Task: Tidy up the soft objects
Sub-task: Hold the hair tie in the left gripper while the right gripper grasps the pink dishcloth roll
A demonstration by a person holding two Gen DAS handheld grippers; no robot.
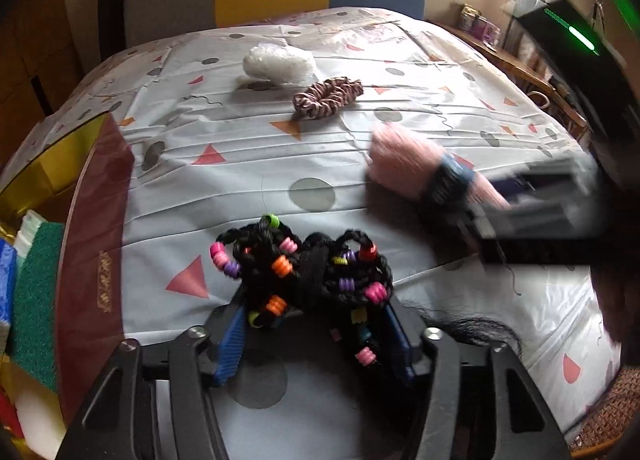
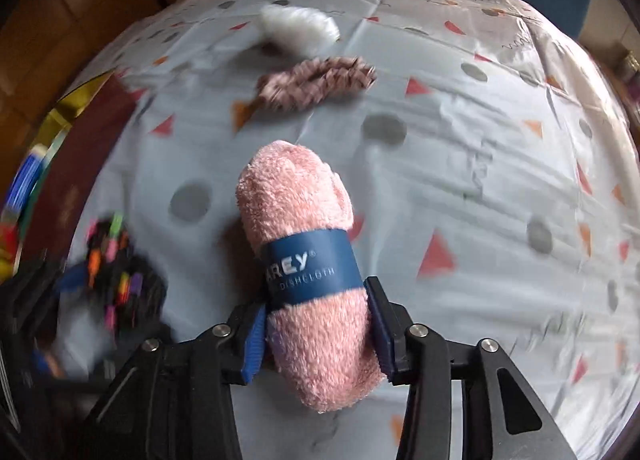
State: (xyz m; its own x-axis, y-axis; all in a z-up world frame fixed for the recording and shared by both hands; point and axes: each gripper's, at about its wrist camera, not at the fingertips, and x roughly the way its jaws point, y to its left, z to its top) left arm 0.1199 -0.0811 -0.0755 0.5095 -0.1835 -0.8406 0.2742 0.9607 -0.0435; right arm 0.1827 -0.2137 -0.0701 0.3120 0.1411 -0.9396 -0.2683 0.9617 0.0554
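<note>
Evidently staged for the box (image 1: pixel 80 228) at left: right claw (image 2: pixel 318 324) clamps the banded pink dishcloth roll (image 2: pixel 296 220) near mid-counter (image 2: pixel 480 164), left claw (image 1: pixel 316 336) pinches the beaded black braids (image 1: pixel 304 268); scrunchie (image 1: pixel 328 94) and white puff (image 1: pixel 278 62) wait far.

Rolled pink dishcloth (image 2: pixel 308 256), blue-banded; beaded black braids (image 1: pixel 304 272) on tablecloth
</note>
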